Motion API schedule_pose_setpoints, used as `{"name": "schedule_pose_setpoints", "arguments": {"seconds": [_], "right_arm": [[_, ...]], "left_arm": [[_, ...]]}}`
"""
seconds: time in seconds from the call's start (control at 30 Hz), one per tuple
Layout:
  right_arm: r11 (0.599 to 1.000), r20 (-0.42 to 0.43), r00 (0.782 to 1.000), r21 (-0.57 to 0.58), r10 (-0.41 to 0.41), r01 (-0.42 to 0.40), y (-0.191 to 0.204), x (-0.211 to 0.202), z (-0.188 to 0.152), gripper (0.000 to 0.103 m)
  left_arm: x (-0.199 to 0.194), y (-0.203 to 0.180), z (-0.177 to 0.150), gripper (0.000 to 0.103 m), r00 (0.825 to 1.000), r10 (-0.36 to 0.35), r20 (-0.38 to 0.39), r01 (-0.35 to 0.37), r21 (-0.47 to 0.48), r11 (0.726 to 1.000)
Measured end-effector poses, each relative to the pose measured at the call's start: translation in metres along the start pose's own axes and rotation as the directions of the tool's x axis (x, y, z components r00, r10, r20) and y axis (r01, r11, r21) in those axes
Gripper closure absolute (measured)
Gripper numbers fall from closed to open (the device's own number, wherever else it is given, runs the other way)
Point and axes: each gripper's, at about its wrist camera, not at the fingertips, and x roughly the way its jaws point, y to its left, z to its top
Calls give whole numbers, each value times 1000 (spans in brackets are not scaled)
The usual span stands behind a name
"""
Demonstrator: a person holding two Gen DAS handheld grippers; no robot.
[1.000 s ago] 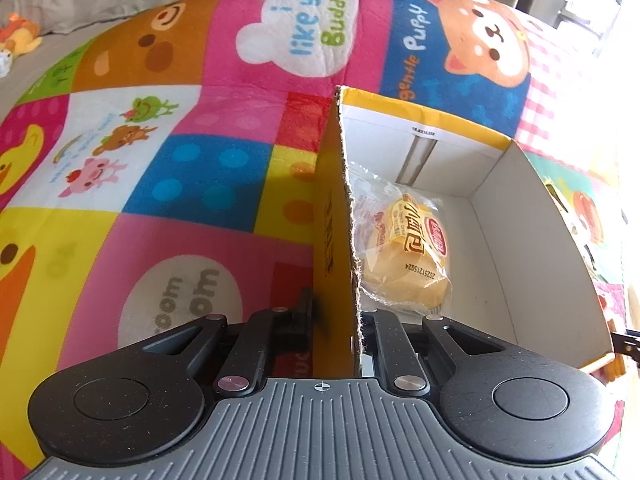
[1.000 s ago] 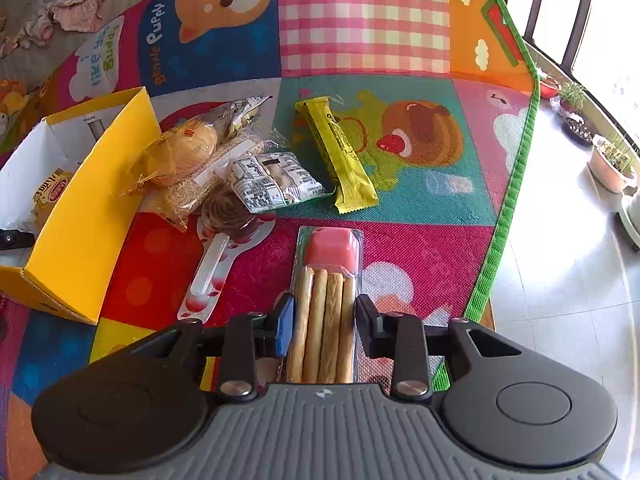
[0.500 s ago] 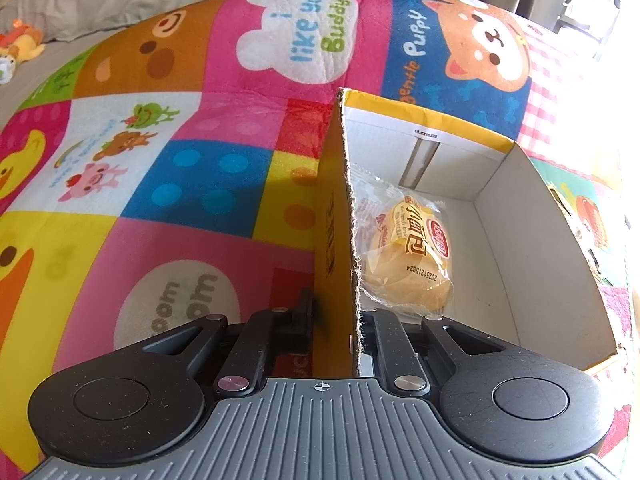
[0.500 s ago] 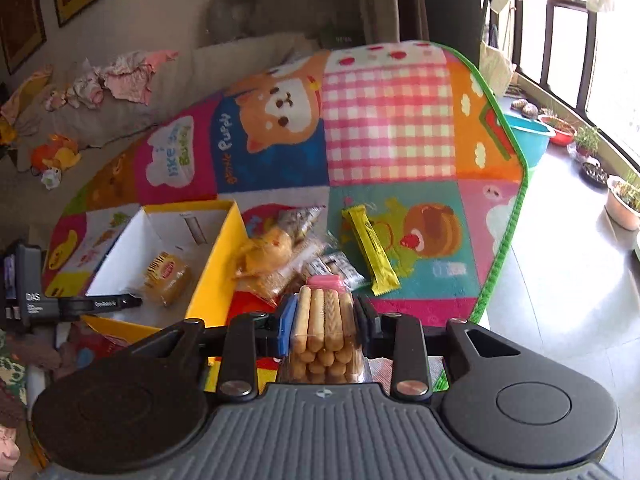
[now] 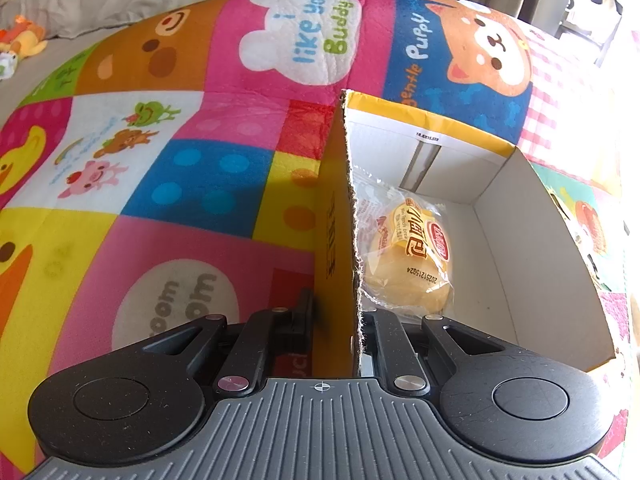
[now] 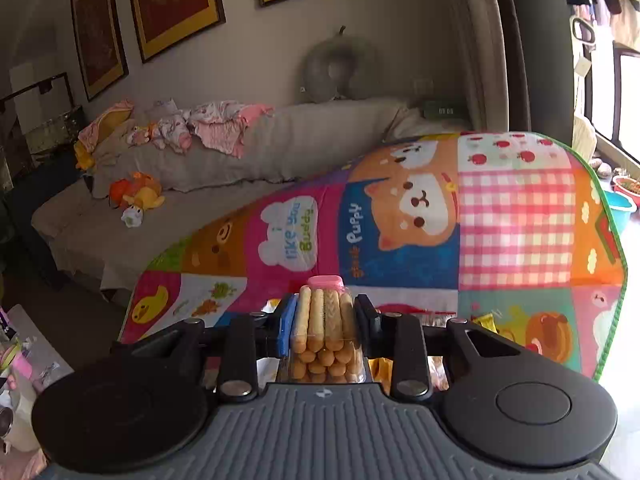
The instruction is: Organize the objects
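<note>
Biscuit pack [image 6: 325, 334], long axis along my right gripper [image 6: 325, 320] fingers, clamped and raised above the mat [image 6: 516, 220]; my left gripper [image 5: 334, 320] pinches the box [image 5: 552, 264] wall, bun [image 5: 408, 264] inside.

The left wrist camera sits low and close, looking forward and down along its jaws at the yellow box [image 5: 460, 200] and the play mat [image 5: 180, 160]. The right wrist camera is raised and faces nearly level across the room toward the sofa [image 6: 240, 168] and wall. Both views share the mat's puppy panel [image 6: 408, 208].
</note>
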Motion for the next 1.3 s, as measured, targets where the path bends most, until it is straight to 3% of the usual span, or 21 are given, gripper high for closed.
{"name": "schedule_pose_setpoints", "arguments": {"seconds": [0.1, 0.13, 0.23, 0.43, 0.53, 0.7, 0.87, 1.0, 1.13, 1.3], "right_arm": [[998, 75, 996, -44, -49, 53, 15, 17, -3, 69], [999, 61, 998, -43, -32, 34, 16, 24, -5, 62], [1000, 20, 1000, -2, 10, -10, 10, 34, -14, 60], [991, -1, 996, 101, -87, 86, -37, 35, -45, 47], [970, -39, 981, 148, -191, 195, -70, 38, -69, 43], [905, -124, 929, 213, -348, 367, -118, 52, -117, 39], [883, -165, 932, 301, -323, 360, -139, 63, -155, 39], [895, -139, 919, 216, -368, 391, -136, 74, -156, 40], [911, -98, 918, 118, -384, 394, -145, 91, -128, 43], [920, -182, 905, 6, -384, 392, -171, 135, -105, 48]], "left_arm": [[0, 1, -1, 90, 1000, -4, 2, 4, 0, 1000], [0, 1, -1, 90, 1000, -6, 2, 6, 0, 1000], [0, 1, 0, 89, 1000, -7, 1, 7, 1, 1000], [0, 2, -1, 89, 1000, -9, 4, 9, -2, 1000], [0, 2, -1, 89, 1000, -8, 4, 8, -5, 1000], [0, 2, -1, 89, 1000, -5, 6, 5, -11, 1000], [-1, 1, -2, 89, 1000, -1, 4, 1, 0, 1000], [-1, 1, -2, 89, 1000, -2, 4, 2, 3, 1000], [-2, 1, -3, 89, 1000, -3, 5, 3, -3, 1000], [-2, 2, -3, 89, 1000, -5, 6, 5, 3, 1000]]}}
